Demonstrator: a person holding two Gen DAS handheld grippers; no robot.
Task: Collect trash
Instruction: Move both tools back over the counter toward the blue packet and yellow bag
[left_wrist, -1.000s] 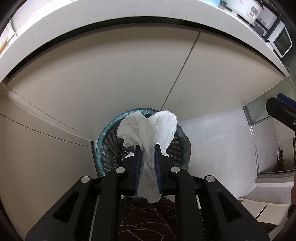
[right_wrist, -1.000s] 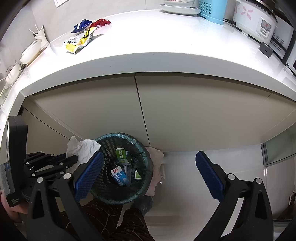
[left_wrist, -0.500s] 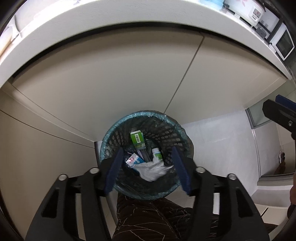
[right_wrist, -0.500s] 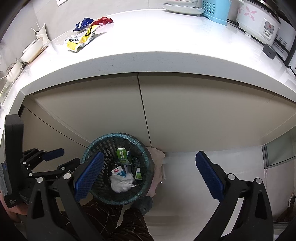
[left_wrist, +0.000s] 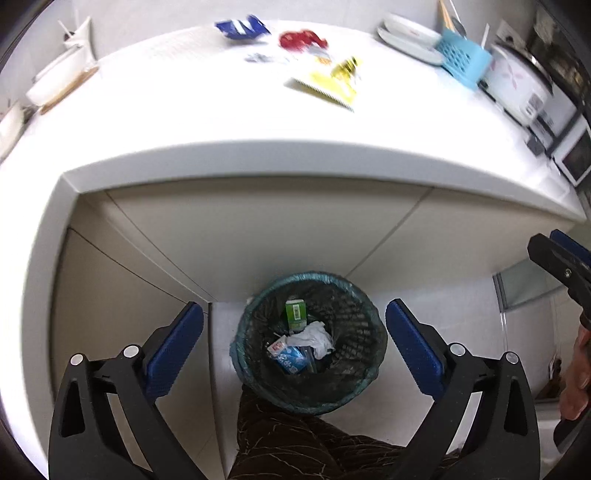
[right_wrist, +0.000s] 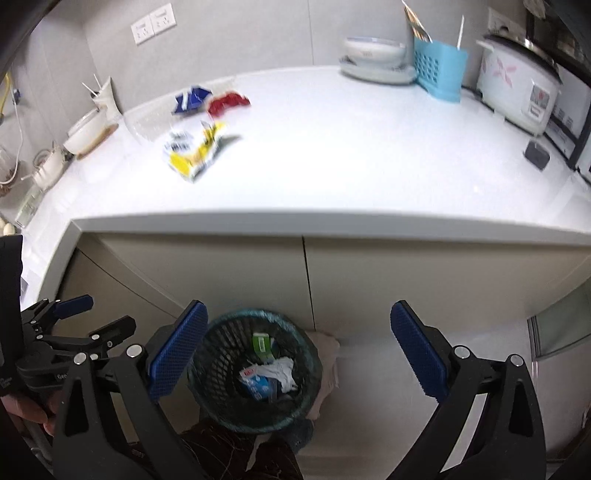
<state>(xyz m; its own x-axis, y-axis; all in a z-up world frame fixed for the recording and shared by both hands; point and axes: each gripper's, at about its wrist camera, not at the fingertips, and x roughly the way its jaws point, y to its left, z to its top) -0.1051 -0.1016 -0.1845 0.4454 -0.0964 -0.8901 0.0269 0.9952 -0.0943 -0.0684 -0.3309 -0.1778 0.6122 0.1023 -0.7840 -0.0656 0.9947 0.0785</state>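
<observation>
Both views look steeply down from above the white surface (left_wrist: 258, 129) edge, each along its own hand-held gripper's blue pads. The left wrist view sits left, directly over the trash bin (left_wrist: 308, 391) on the floor; the right wrist view looks from further right. Both share the bin, cabinet doors (right_wrist: 369, 277) and surface top
</observation>
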